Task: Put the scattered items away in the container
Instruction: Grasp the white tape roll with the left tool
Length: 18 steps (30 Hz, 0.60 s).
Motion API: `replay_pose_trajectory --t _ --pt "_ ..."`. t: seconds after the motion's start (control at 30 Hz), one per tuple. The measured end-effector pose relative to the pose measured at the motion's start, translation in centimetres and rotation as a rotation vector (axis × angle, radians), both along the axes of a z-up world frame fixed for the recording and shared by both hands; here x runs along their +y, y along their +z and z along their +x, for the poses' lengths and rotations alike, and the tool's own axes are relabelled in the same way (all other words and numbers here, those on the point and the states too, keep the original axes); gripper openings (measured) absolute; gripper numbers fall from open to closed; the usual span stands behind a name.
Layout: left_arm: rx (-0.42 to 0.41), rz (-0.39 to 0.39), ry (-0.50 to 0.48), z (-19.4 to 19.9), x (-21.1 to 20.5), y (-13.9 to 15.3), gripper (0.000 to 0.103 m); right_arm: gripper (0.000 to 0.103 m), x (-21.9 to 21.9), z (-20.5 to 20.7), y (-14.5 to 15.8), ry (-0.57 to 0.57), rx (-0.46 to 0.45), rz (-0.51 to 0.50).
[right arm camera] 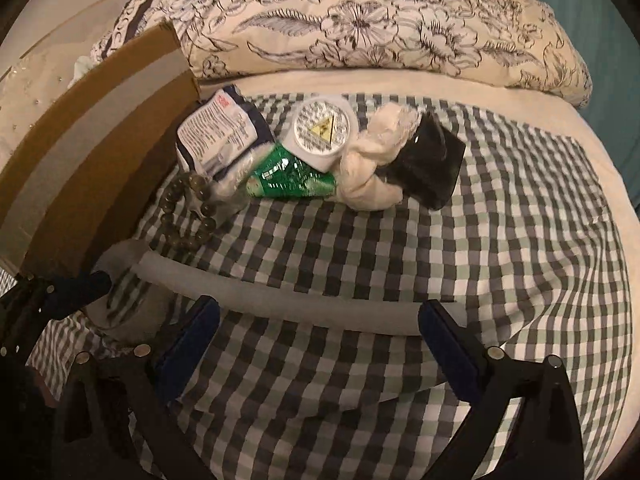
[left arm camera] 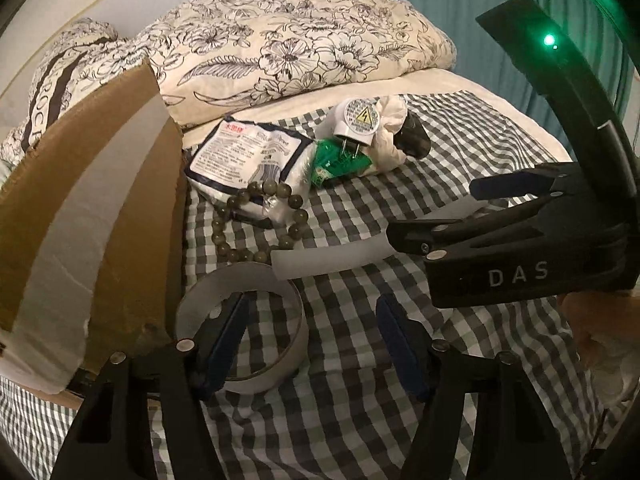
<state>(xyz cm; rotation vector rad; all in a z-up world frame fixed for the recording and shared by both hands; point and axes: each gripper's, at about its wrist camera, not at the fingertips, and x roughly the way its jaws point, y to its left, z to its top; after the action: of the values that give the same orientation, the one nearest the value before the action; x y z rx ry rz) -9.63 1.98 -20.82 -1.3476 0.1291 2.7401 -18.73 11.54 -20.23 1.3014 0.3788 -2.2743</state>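
With the left tool open astride the tape ring's wall and the right tool open, empty, over the white strip, closing squarely before lifting toward the cardboard box looked wisest

A white tape ring lies flat beside the cardboard box. A bead bracelet, white packet, green packet, white plug and cream cloth huddle together on the checked sheet.

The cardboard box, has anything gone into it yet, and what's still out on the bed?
Nothing visibly done: the cardboard box interior is hidden. In hand: nothing. The left gripper is open, one finger inside the tape roll; the right gripper is open by the white tube. Left: bead bracelet, packet, plug.
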Motion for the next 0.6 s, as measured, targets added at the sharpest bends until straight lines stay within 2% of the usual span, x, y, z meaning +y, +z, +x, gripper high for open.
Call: replay_pose_trajectory --t 0.23,0.33,0.4,0.53,0.6 --pt "-0.043 0.019 0.020 -0.7 -0.3 -1.7 0.064 0.096 -0.6 -0.6 -1.2 -0.010 -0.022 0.026" --pt "-0.059 0.025 0.030 -0.9 -0.4 -2.2 0.057 0.095 -0.7 -1.0 -1.4 -0.018 -0.025 0.020" --pt "-0.069 0.030 0.039 -1.1 -0.6 -2.6 0.051 0.091 -0.9 -1.2 -1.9 -0.020 -0.034 0.043" --pt "-0.074 0.031 0.045 -1.3 -0.4 -2.9 0.050 0.091 -1.6 -1.2 -2.5 -0.015 -0.008 0.100" --pt "-0.073 0.033 0.045 -1.3 -0.3 -3.0 0.045 0.086 -1.7 -1.3 -2.5 -0.024 -0.006 0.109"
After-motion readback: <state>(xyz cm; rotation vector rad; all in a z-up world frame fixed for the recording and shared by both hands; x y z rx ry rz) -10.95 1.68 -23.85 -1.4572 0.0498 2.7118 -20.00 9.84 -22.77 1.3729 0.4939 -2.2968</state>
